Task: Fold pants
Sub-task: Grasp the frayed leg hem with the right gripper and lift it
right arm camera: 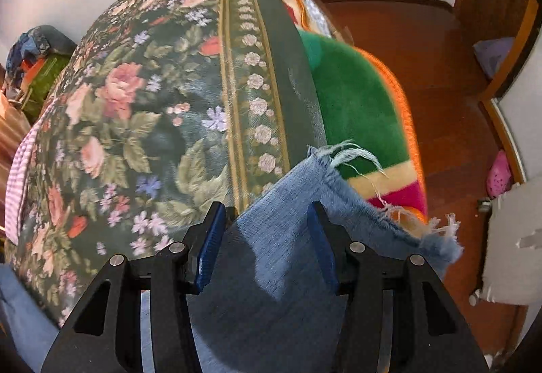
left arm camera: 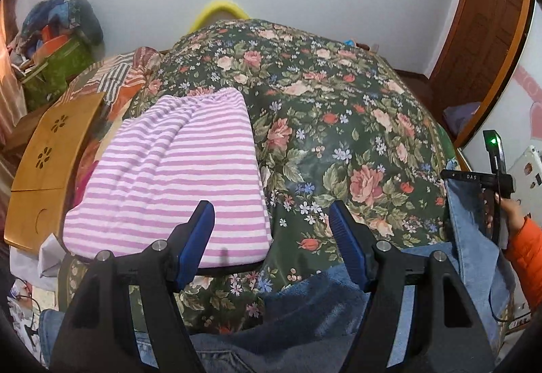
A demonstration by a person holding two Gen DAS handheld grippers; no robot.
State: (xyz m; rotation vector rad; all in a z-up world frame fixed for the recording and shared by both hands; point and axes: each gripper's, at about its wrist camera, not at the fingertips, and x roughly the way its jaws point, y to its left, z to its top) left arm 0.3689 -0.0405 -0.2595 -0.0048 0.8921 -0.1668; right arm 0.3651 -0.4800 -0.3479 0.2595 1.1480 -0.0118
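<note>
Both pairs of fingers are standing apart as we are working over the jeans (right arm camera: 271, 288). Our left gripper (left arm camera: 272, 231) is hanging released above the floral bedspread (left arm camera: 338, 122), with nothing between its blue pads (left arm camera: 345, 237); denim is lying just below and behind it. Our right gripper (right arm camera: 267, 237) is spread around a frayed trouser hem (right arm camera: 355, 197), the cloth passing between the pads, yet neither pad is visibly pressing on it, so we are reading that grip as let go.

We are judging the main risk to be at the bed's edge. The hem is hanging out past the bedspread's border, over the green blanket (right arm camera: 355, 102) and toward the wooden floor (right arm camera: 423, 51). If the right side is left loose there, the weight of the leg may be dragging the fold off the mattress. A second worry: closing the right jaws again on the ragged fringe alone could be catching threads rather than cloth, and the layer would be slipping. The folded striped garment (left arm camera: 176, 170) is lying close to our left side, so a careless sweep could be disturbing it.

The jeans are looking mid-blue, thick and soft-napped, with a torn, stringy hem, spread along the near edge of the bed beneath both grippers.
</note>
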